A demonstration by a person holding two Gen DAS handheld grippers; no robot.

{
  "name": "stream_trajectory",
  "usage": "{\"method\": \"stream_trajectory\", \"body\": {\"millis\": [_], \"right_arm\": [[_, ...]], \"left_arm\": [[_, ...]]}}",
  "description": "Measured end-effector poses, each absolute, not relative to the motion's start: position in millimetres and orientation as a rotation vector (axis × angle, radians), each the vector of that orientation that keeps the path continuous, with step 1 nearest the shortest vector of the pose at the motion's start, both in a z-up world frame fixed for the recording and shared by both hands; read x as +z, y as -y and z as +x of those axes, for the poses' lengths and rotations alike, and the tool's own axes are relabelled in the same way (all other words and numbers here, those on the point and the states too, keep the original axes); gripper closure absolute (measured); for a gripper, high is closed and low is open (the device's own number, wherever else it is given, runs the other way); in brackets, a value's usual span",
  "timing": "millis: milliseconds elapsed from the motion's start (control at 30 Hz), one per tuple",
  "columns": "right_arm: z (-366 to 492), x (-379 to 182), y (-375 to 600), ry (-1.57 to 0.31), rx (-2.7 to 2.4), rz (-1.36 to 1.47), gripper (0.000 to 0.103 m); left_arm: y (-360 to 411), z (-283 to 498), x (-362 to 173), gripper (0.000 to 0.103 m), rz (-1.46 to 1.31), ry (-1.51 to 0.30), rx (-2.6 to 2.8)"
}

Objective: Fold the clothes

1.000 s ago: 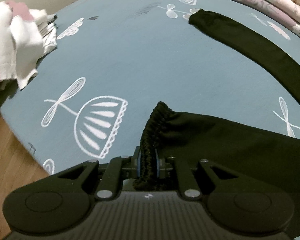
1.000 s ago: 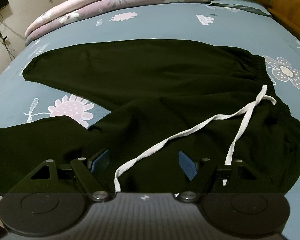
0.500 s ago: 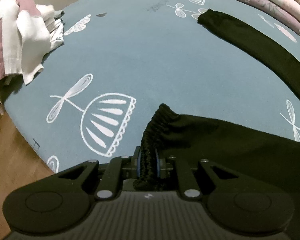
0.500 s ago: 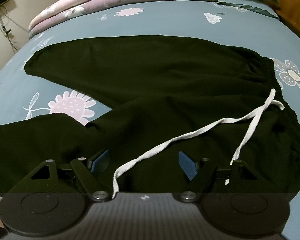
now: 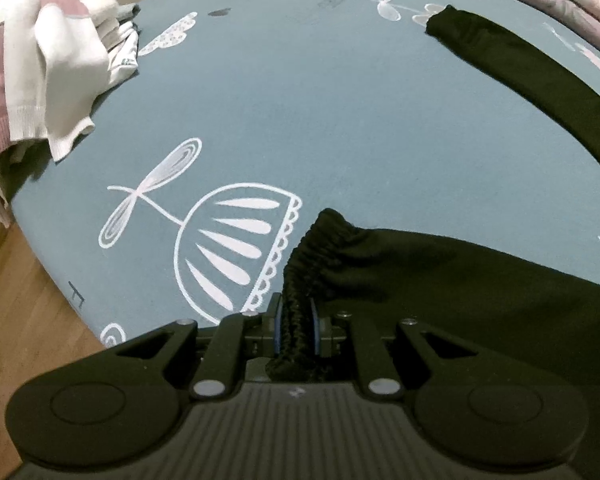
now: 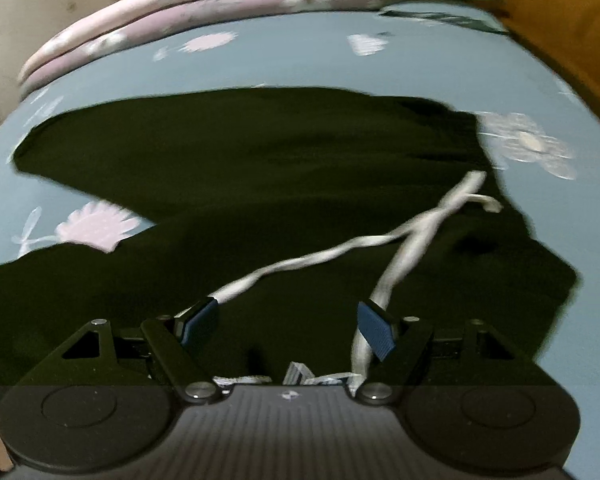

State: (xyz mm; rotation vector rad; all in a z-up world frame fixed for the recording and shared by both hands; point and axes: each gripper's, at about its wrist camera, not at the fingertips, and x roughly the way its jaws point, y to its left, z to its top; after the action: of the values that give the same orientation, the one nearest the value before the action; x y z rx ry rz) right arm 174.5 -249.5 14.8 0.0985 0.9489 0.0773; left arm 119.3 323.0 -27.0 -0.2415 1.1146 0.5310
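— Two claws, one pair of black trousers [image 6: 260, 184] spread across the blue printed bed [image 5: 300, 92]. Which claw has the garment?

— The left claw [image 5: 296, 320] is clenched on the gathered elastic cuff [image 5: 304, 256] of the near leg, at the bed's edge above the wooden floor [image 5: 16, 320]. The right claw [image 6: 288, 324] stands released, its blue pads [image 6: 374, 330] wide apart over the dark cloth, pressing on nothing.

— And how do the trousers lie from each?

— The held leg runs away from the left claw toward the right of its view. The far leg [image 5: 540, 68] lies across the bed beyond, well apart, its cuff end toward the pillows [image 6: 188, 4]. In the right view, though blurred, the waistband sits to the right and both legs stretch off to the left, so the long axis crosses in front of the right claw.

— The white drawstring [image 6: 340, 248]?

— It trails from the waistband down toward the right claw, one strand beside each pad, its ends lying loose between them.

— So the fold turns on what?

— Probably on carrying the near leg over onto the far one. The left claw already holds the cuff end; the right is nearer the waist.

— Anything else close by?

— A heap of white and pink clothes [image 5: 40, 72] at the bed's far left corner, well apart.
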Motion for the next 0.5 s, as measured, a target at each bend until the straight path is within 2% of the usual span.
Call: {"method": "stream_trajectory", "body": {"millis": [200, 367, 433, 500], "right_arm": [[143, 24, 308, -0.929, -0.128, 0.161, 0.023], [123, 5, 348, -0.95, -0.249, 0.292, 0.023], [119, -7, 359, -0.942, -0.231, 0.395, 0.025], [119, -23, 370, -0.93, -0.212, 0.502, 0.032]], "left_arm": [[-322, 124, -32, 0.09, -0.234, -1.133, 0.539], [-320, 128, -33, 0.09, -0.226, -1.144, 0.548], [-318, 129, -33, 0.09, -0.22, -1.149, 0.554], [-317, 130, -33, 0.09, -0.21, -1.152, 0.559]]}}
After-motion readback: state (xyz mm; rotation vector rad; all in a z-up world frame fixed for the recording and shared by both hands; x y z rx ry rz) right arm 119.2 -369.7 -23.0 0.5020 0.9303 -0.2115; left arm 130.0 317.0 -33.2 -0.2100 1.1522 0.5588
